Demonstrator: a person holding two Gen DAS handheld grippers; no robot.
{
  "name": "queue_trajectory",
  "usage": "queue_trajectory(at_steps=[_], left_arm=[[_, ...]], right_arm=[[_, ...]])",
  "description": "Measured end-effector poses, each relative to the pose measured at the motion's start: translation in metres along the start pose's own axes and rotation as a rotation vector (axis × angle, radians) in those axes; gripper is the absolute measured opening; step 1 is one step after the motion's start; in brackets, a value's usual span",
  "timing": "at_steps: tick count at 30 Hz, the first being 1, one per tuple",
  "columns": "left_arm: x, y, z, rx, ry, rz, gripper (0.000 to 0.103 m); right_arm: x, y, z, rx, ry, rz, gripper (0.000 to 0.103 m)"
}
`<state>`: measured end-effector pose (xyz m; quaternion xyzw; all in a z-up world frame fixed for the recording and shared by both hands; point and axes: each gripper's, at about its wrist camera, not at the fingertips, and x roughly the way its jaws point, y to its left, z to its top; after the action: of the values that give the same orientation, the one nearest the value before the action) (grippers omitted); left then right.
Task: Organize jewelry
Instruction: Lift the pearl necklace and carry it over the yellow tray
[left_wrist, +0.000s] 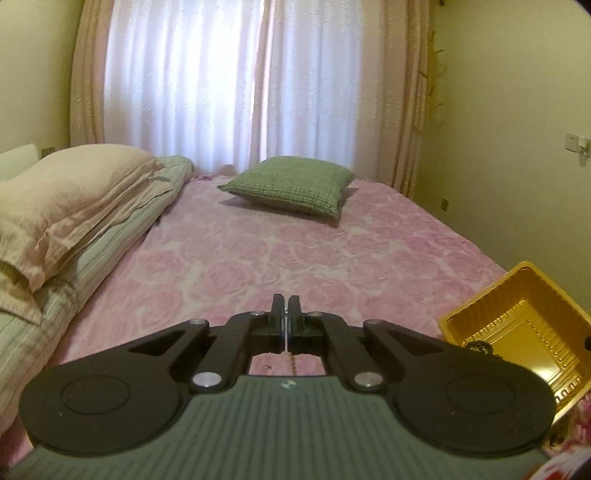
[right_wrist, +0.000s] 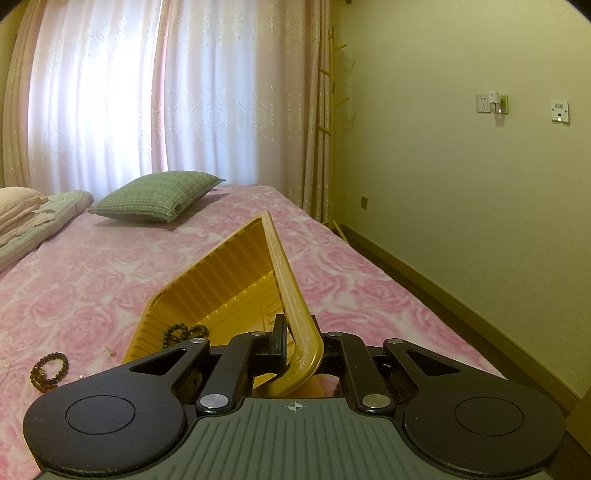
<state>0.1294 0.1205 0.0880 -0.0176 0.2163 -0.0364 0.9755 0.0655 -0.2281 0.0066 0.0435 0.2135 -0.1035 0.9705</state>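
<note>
My left gripper (left_wrist: 286, 314) hangs above the bed (left_wrist: 332, 258), its jaws pressed together on a thin chain (left_wrist: 291, 360) that shows as a pale line between the pads and drops in small links below them, seen through the gap in the linkage. How long the chain is, and whether its lower end touches the bed, I cannot tell.

My right gripper (right_wrist: 295, 341) pinches the near rim of a gold tray (right_wrist: 236, 280); the rim runs up between my two fingers, the left finger (right_wrist: 277, 334) lying on the inner side, the right one hidden behind the rim. The tray is tilted, its open side turned left and its far corner raised off the bed (right_wrist: 74, 266). In the left view the same tray (left_wrist: 517, 325) stands at the right edge, beside and below my left gripper.

A dark bead bracelet (right_wrist: 184, 332) lies inside the tray, against its lower wall; the left view shows it (left_wrist: 480, 347) in part, behind my linkage. A second bead bracelet (right_wrist: 50, 369), brownish, lies on the bed left of the tray, apart from it. A small pale item (right_wrist: 109, 350) lies between that bracelet and the tray; too small to identify.

Farther off, a green cushion (left_wrist: 291, 184) rests on the bed near the curtains (left_wrist: 229, 81), and pillows (left_wrist: 74, 203) are stacked at left.
</note>
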Motion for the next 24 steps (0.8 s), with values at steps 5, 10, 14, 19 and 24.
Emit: queue_trajectory(at_steps=[5,10,14,19,24], left_arm=[[-0.003,-0.01,0.009,0.03,0.008,-0.044,0.0],[-0.004,-0.032,0.015,0.071,0.015,-0.108,0.0],[-0.002,-0.06,0.019,0.108,0.022,-0.186,0.0],[-0.003,-0.1,0.03,0.145,0.01,-0.304,0.0],[-0.004,-0.147,0.05,0.187,-0.026,-0.42,0.0]], right_arm=[[0.0,0.0,0.0,0.001,0.0,0.001,0.009],[-0.001,0.0,0.001,0.002,-0.002,0.003,0.009],[-0.002,0.0,0.002,0.004,-0.004,0.005,0.009],[-0.002,-0.001,0.001,0.005,-0.004,0.007,0.009],[-0.001,0.0,0.002,0.009,-0.005,0.009,0.009]])
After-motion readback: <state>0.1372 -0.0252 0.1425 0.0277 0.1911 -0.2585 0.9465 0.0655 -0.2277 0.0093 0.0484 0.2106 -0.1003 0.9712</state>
